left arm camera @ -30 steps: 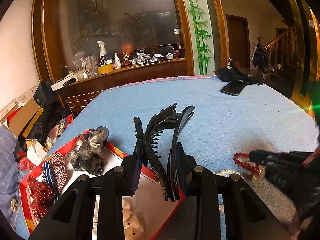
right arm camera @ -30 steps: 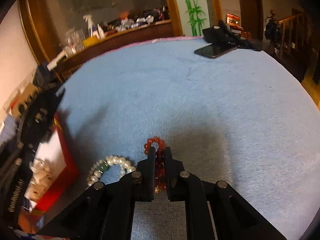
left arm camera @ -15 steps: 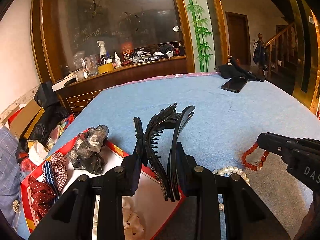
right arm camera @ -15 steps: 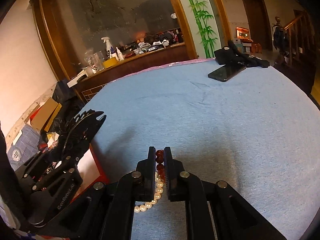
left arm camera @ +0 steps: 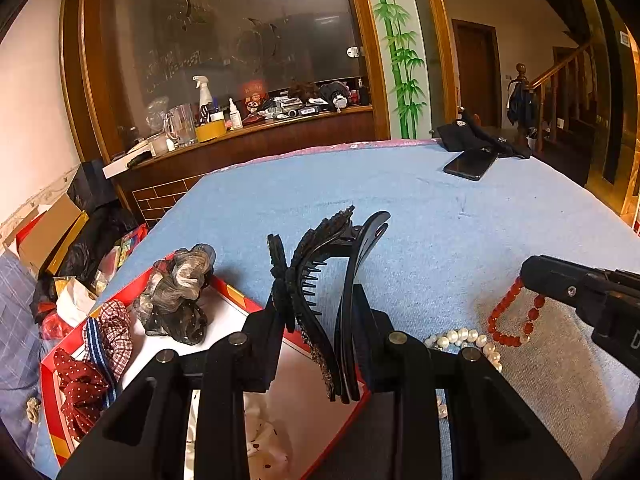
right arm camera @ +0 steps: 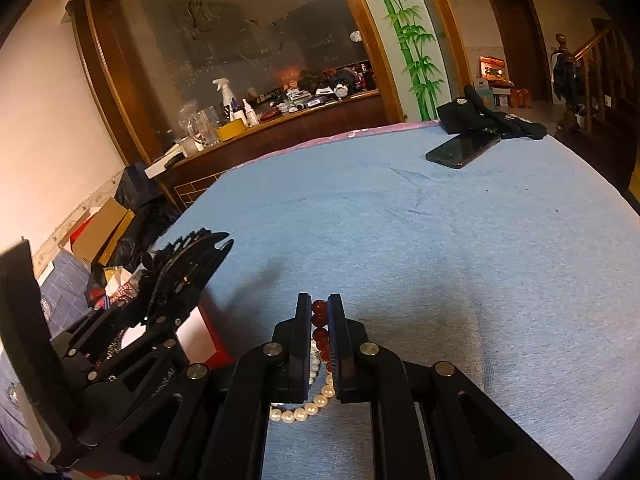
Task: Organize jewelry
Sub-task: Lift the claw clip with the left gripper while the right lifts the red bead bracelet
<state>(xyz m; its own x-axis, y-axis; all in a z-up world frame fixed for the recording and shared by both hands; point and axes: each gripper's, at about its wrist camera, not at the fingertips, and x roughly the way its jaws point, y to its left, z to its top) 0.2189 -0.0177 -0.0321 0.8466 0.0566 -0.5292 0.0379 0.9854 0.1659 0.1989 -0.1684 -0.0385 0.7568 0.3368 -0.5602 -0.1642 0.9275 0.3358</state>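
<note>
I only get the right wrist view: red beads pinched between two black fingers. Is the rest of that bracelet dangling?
Observer: Yes. From the left wrist view, the red bracelet hangs as a loop under the right hand-held gripper. I can't tell whether its lowest beads touch the cloth.
Operator: What's in the red box on my left?
Observer: The red box holds scrunchies: a grey one, a checked one and a red dotted one.
Operator: And the pearls under my fingers?
Observer: The pearls lie on the cloth between the box's corner and the hanging red loop.
</note>
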